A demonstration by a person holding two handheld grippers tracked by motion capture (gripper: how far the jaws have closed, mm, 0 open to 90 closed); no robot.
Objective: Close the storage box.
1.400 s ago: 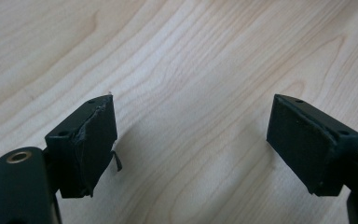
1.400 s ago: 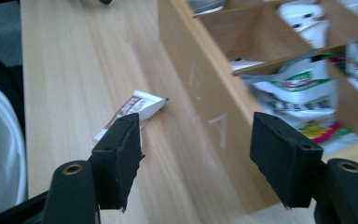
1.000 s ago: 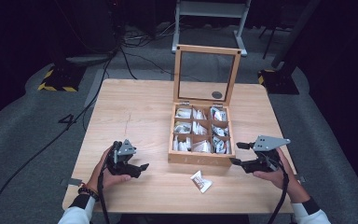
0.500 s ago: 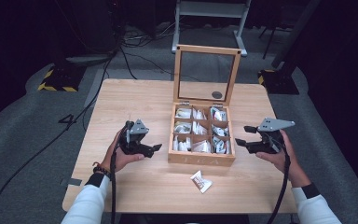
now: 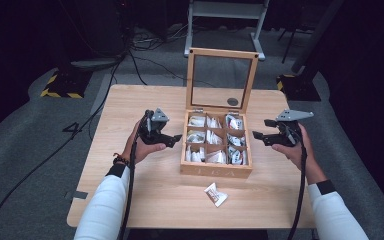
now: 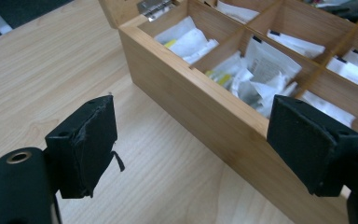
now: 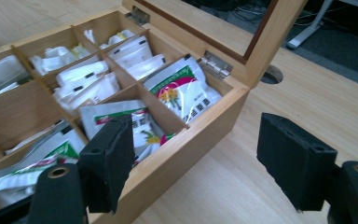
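A wooden compartment box (image 5: 215,171) stands mid-table, its glass lid (image 5: 222,52) upright. White and green sachets (image 5: 207,136) fill the compartments. One loose sachet (image 5: 215,194) lies on the table in front of the box. My left gripper (image 5: 176,139) hovers at the box's left side, open, with nothing between its pads (image 6: 86,140); the box wall (image 6: 200,107) is just beyond. At the box's right side my right gripper (image 5: 258,136) is open; its jaws have just been opening and hold nothing. Past its fingertips (image 7: 112,154) lie the box's corner (image 7: 200,135) and green sachets (image 7: 182,93).
The wooden table (image 5: 145,100) has a round cable hole (image 5: 232,101) behind the box. Cables trail from both grippers toward the table's near edge. A metal stand (image 5: 225,10) and more cables sit on the grey floor beyond.
Both hands have moved away from the table's near edge and now flank the box. The right gripper's jaws stand wider than before.
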